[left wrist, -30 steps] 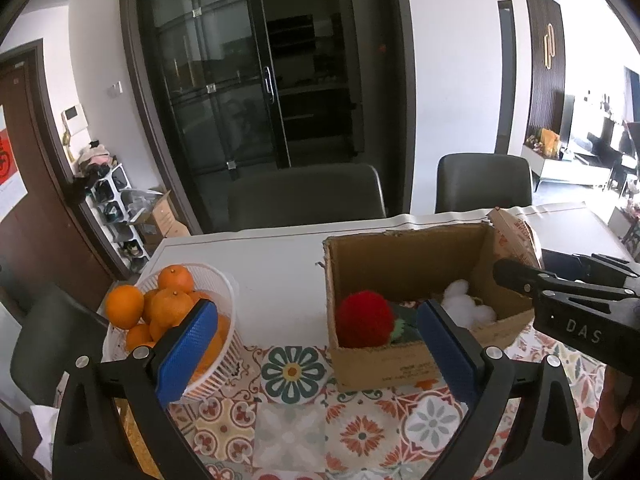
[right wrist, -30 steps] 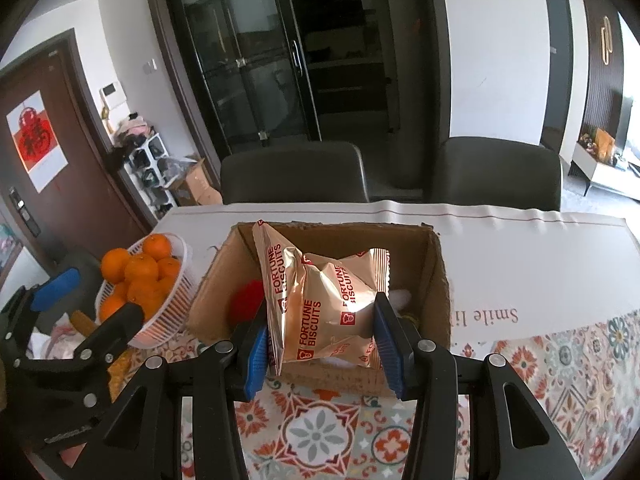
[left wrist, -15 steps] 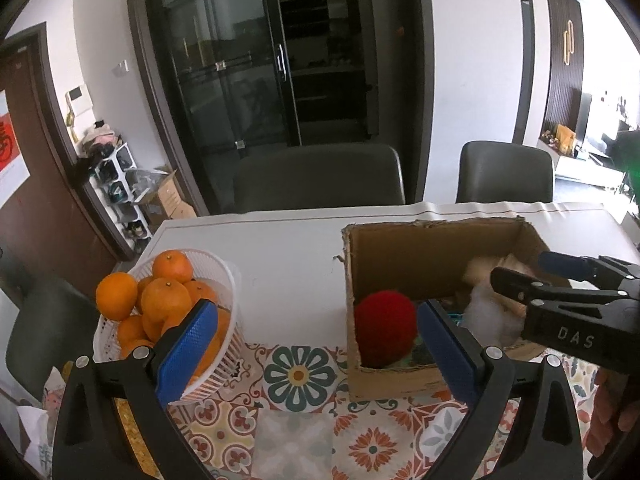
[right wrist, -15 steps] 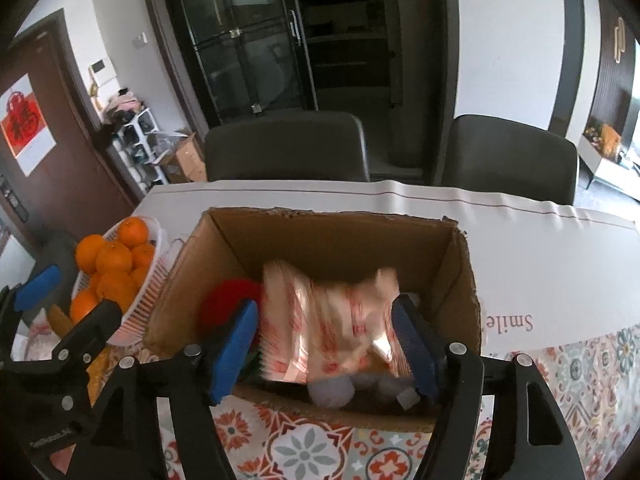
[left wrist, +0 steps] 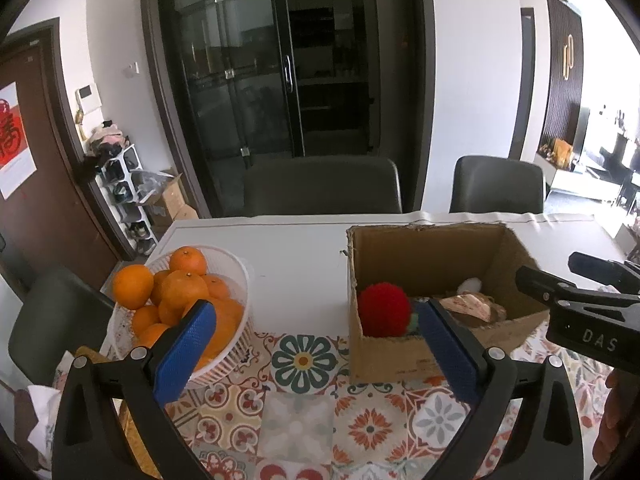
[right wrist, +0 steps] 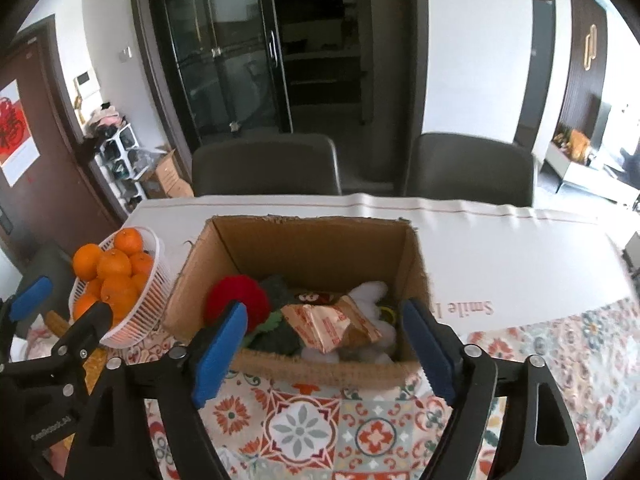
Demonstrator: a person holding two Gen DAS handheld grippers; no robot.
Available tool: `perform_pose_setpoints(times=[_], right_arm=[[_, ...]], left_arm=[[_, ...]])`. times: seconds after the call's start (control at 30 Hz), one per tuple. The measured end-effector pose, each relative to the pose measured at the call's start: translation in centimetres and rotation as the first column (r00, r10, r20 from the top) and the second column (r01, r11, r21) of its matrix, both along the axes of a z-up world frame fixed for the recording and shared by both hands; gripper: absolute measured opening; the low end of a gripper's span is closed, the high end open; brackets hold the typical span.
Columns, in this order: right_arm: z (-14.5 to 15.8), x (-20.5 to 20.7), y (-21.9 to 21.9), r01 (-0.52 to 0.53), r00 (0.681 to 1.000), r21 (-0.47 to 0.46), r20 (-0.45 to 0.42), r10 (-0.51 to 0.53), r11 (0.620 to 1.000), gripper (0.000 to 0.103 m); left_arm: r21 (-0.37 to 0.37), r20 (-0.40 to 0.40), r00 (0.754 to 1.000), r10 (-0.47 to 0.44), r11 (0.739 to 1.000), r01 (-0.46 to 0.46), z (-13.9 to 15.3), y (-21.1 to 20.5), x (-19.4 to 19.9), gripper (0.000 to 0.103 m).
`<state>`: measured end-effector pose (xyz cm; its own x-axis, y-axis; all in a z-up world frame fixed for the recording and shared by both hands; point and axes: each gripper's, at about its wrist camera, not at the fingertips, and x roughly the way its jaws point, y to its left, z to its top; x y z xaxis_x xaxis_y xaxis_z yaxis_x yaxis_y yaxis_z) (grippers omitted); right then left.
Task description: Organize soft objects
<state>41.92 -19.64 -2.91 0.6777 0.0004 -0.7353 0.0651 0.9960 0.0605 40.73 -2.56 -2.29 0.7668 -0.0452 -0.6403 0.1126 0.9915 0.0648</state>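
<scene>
Two hand-held grippers are in play, and the change is on your right one. A second ago your right hand-held gripper (right wrist: 322, 344) was clamped on the gold biscuit packet (right wrist: 328, 326) above the cardboard box (right wrist: 316, 240); now its blue pads stand wide apart with nothing between them, and the packet lies inside the box. It rests toward the near right side, on top of the white plush (right wrist: 370, 294) and a dark green soft item (right wrist: 280, 336), with the red pom-pom (right wrist: 236, 298) just beside it on the left. Your gripper sits just outside the near wall of the box, over the patterned cloth on the desk (right wrist: 500, 248).

Your left hand-held gripper (left wrist: 316, 344) is also released and holds nothing; it hangs over the desk between the basket of oranges (left wrist: 180, 292) and the box, much as it did before.

By my reading, this placement is done: the packet is let go and settled, not balanced on the rim. No other loose soft item shows on the cloth in either view, so you may be near the end of the sorting, though the desk's near edge is hidden behind the grippers.
</scene>
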Motion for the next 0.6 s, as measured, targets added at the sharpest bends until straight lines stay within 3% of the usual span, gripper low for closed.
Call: perform_pose_setpoints(times=[0.6], right_arm=[[5.0,-15.0,2.3,0.107,0.984,-0.016,0.146,-0.103,0.994,0.092]], left_arm=[[0.025,0.123,0.988,-0.098,0.995,0.095,4.7,2.0,-12.0,0.103]])
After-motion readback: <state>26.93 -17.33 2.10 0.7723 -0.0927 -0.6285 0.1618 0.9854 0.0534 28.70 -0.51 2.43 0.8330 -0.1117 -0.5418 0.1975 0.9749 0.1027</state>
